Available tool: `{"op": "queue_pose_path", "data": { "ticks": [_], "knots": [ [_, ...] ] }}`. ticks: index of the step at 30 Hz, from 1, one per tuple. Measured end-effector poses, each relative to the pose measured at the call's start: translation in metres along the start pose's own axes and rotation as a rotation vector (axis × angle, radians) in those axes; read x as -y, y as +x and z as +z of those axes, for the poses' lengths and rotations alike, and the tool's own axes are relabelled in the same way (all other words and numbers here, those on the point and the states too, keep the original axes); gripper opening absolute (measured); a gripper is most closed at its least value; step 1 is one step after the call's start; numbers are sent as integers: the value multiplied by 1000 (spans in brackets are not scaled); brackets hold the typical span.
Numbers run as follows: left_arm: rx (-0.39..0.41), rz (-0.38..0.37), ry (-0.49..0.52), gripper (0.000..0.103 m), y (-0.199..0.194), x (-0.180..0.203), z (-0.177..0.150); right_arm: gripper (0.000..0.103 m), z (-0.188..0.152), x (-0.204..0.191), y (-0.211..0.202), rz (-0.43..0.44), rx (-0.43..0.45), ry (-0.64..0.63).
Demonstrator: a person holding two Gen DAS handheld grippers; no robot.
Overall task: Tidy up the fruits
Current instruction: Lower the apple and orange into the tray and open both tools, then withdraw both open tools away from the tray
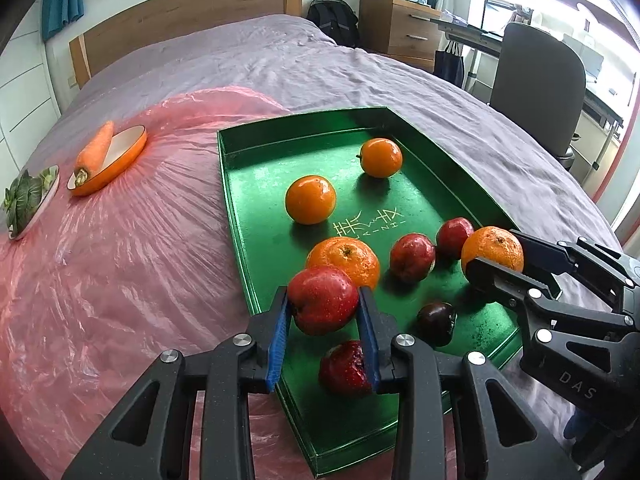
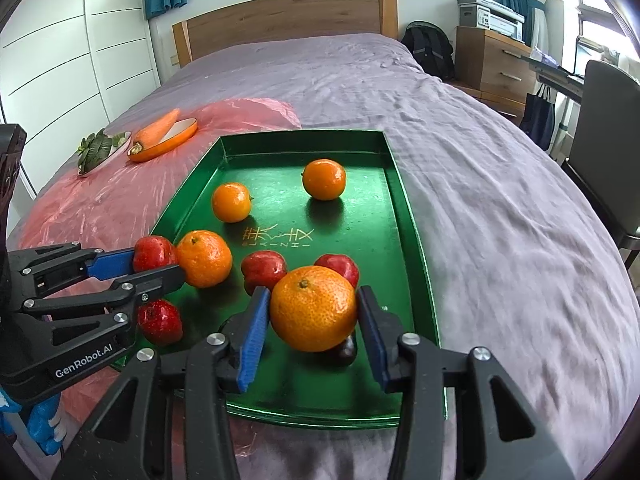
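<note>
With both hand-held grippers loaded over the green tray, fruit sorting is under way, not finished.

Risk first: the round, glossy fruit is held only at its sides, so a slackened squeeze or a quick swing could let either piece slip, drop onto the loose fruit below and scatter it; the tray sits on a soft bed, so it may tip if knocked. The left hand-held gripper is part-closed, blue pads clamped on a red apple above the tray's near-left corner. The right hand-held gripper is wider apart, clamped on a mandarin above the tray's near-right end. Three mandarins, four red apples and one dark fruit remain in the tray.
</note>
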State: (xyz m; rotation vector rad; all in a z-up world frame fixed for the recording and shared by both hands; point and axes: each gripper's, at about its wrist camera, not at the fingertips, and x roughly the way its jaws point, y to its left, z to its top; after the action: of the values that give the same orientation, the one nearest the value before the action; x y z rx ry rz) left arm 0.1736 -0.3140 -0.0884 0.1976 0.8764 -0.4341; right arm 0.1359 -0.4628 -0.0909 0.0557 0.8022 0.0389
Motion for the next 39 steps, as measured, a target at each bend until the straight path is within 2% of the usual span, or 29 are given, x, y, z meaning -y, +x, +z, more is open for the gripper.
{"op": "queue_pose_path", "data": {
  "ticks": [3,4,5,8,14,18,22,26,30,35,39],
  "knots": [
    [19,13,2,38,-5,0,0,81,0,0,-2,-10,0,6],
    [24,13,2,39,-7,-1,1,93,0,1,-3,-13,5,10],
    [28,15,2,42,-9,-1,1,99,1,2,-5,-17,11,14],
    [41,14,-4,49,-17,-1,2,99,3,1,-13,-20,24,18],
    [53,1,-20,50,-39,-8,-5,103,7,-13,-30,-18,40,7],
    [61,23,-39,51,-58,-18,-18,103,4,-29,-43,-12,54,3],
    [70,60,-61,53,-76,-34,-36,103,-6,-48,-54,-6,57,-6],
    [77,98,-97,63,-95,-53,-54,103,-16,-67,-67,3,70,-4],
    [81,115,-109,64,-113,-68,-70,103,-24,-85,-80,-4,94,-8],
    [105,217,-96,66,-134,-78,-86,103,-33,-103,-98,-23,136,-14],
    [126,213,-119,74,-150,-89,-97,103,-41,-111,-111,-40,159,-4]
  ]
}}
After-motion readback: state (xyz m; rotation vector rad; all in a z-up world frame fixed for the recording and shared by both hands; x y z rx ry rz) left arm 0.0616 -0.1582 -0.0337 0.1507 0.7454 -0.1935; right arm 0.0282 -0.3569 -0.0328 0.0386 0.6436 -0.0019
